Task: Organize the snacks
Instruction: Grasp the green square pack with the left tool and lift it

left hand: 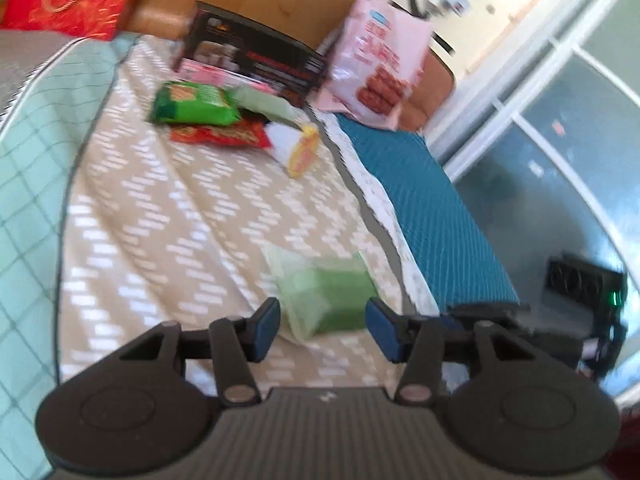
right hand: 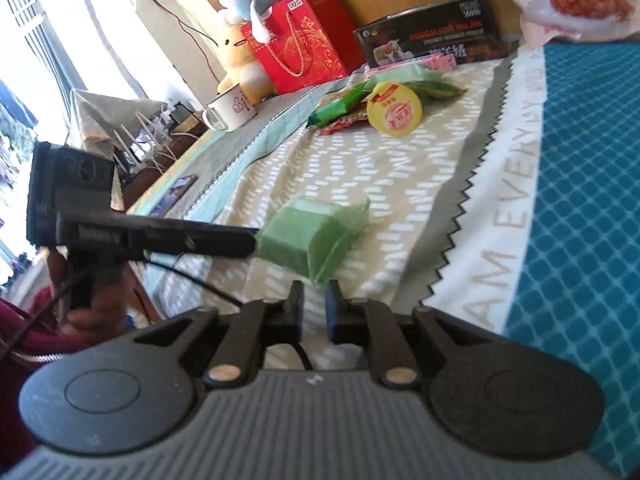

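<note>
The left gripper (left hand: 323, 330) is hanging open over the bed (left hand: 168, 216), its pads apart and touching nothing; the pale green packet (left hand: 326, 300) is lying just ahead between its fingers, near the bed's patterned border; the right gripper (right hand: 314, 308) is sitting nearly closed and empty, the packet (right hand: 308, 236) just beyond; the snack pile (right hand: 384, 100) is lying by the headboard; the left view is blurring, so labels are unreadable.

The left gripper (left hand: 322, 326) is angled downward with its jaws parted and nothing pressed between the pads, while the right gripper (right hand: 314, 308) is angled downward with its jaws nearly closed, a narrow empty gap between its fingertips.
</note>
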Demonstrator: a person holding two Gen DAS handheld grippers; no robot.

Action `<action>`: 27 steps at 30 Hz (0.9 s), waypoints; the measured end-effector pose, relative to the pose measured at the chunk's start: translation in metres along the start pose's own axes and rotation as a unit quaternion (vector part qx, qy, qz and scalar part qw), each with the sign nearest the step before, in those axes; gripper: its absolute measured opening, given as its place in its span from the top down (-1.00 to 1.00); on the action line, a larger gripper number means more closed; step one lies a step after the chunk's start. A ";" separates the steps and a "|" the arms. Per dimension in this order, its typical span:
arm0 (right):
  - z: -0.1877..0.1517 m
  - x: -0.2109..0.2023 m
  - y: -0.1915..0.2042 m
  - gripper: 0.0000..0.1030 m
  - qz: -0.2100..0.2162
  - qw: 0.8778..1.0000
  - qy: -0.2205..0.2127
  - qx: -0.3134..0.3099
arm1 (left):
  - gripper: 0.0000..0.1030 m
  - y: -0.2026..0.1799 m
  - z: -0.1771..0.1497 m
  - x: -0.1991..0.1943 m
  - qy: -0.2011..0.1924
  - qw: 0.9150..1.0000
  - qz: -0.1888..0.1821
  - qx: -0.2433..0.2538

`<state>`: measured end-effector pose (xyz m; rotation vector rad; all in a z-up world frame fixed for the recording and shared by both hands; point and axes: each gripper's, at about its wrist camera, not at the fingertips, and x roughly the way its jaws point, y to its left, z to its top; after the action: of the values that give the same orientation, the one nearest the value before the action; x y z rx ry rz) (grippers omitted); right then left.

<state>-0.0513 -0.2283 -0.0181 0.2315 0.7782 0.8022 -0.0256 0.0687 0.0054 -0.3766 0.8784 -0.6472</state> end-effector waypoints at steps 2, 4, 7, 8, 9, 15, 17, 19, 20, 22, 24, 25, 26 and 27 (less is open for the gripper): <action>0.003 0.001 0.003 0.25 -0.014 1.000 -0.013 -0.018 | 0.06 0.004 0.009 -0.001 -0.008 1.000 0.010 -0.013; 0.006 0.003 0.008 0.10 -0.033 0.998 -0.026 -0.046 | 0.06 0.004 0.016 0.001 -0.012 1.000 0.007 -0.018; 0.011 0.013 0.014 0.07 -0.044 0.995 -0.024 -0.090 | 0.06 -0.001 0.021 0.009 -0.006 1.000 0.014 -0.008; 0.013 0.017 0.015 0.07 -0.045 0.994 -0.022 -0.102 | 0.06 -0.004 0.022 0.015 0.000 1.000 0.020 -0.003; 0.014 0.022 0.016 0.06 -0.048 0.992 -0.018 -0.112 | 0.06 -0.005 0.022 0.020 0.006 1.000 0.026 0.001; 0.015 0.043 0.025 0.01 -0.060 0.985 -0.011 -0.160 | 0.09 -0.012 0.012 0.025 0.011 0.999 0.042 0.024; 0.014 0.046 0.032 0.06 -0.056 0.983 -0.003 -0.174 | 0.10 -0.012 0.007 0.020 0.014 0.999 0.037 0.025; 0.012 0.045 0.036 0.12 -0.048 0.982 0.004 -0.180 | 0.10 -0.011 0.001 0.012 0.016 0.999 0.037 0.031; 0.012 0.045 0.038 0.15 -0.040 0.982 0.009 -0.182 | 0.10 -0.011 -0.002 0.007 0.017 0.999 0.036 0.033; 0.010 0.044 0.043 0.17 -0.023 0.983 0.019 -0.184 | 0.10 -0.009 -0.009 -0.002 0.024 0.998 0.036 0.035; 0.008 0.045 0.048 0.19 -0.004 0.982 0.031 -0.189 | 0.10 -0.007 -0.016 -0.012 0.028 0.998 0.041 0.040; 0.008 0.048 0.051 0.21 0.007 0.980 0.038 -0.194 | 0.10 -0.006 -0.019 -0.017 0.029 0.998 0.046 0.042; 0.008 0.051 0.055 0.23 0.017 0.979 0.044 -0.199 | 0.10 -0.005 -0.022 -0.022 0.030 0.997 0.052 0.043; 0.008 0.055 0.058 0.24 0.030 0.978 0.052 -0.202 | 0.10 -0.004 -0.025 -0.027 0.029 0.997 0.058 0.043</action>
<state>-0.0539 -0.1485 -0.0147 -0.1530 0.6900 1.0166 -0.0597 0.0827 0.0089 -0.2285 0.9175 -0.5897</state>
